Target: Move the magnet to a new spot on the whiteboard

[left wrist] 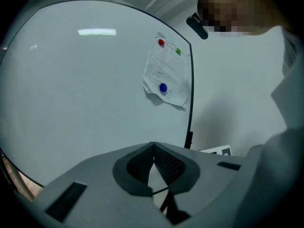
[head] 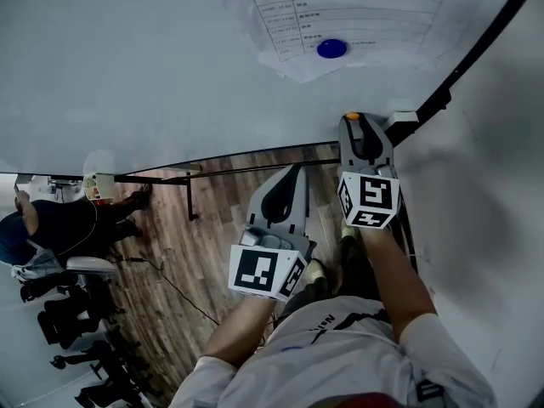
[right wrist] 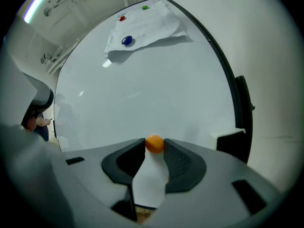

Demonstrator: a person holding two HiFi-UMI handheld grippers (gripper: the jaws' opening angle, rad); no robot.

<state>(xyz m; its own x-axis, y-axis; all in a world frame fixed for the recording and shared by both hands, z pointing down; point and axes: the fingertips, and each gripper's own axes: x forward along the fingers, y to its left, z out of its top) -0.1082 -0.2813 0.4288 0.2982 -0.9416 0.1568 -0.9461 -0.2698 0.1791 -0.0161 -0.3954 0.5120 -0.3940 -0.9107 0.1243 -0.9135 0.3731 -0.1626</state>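
Observation:
A small orange magnet (right wrist: 154,143) sits pinched between the tips of my right gripper (right wrist: 154,145), which is shut on it. In the head view the orange magnet (head: 351,117) shows at the right gripper (head: 355,122), close to the whiteboard's (head: 153,66) lower right part; I cannot tell whether it touches the board. My left gripper (left wrist: 153,145) is shut with nothing in it and hangs lower (head: 293,172), off the board. A sheet of paper (right wrist: 142,27) is pinned higher up by a blue magnet (head: 331,48), a red magnet (right wrist: 122,18) and a green magnet (right wrist: 145,6).
The whiteboard's black frame edge (head: 476,53) runs along the right, with a white wall (head: 501,185) beyond it. Below the board are its stand bars (head: 191,194) on a wooden floor (head: 187,262). A seated person (head: 59,223) and dark chairs (head: 76,313) are at the lower left.

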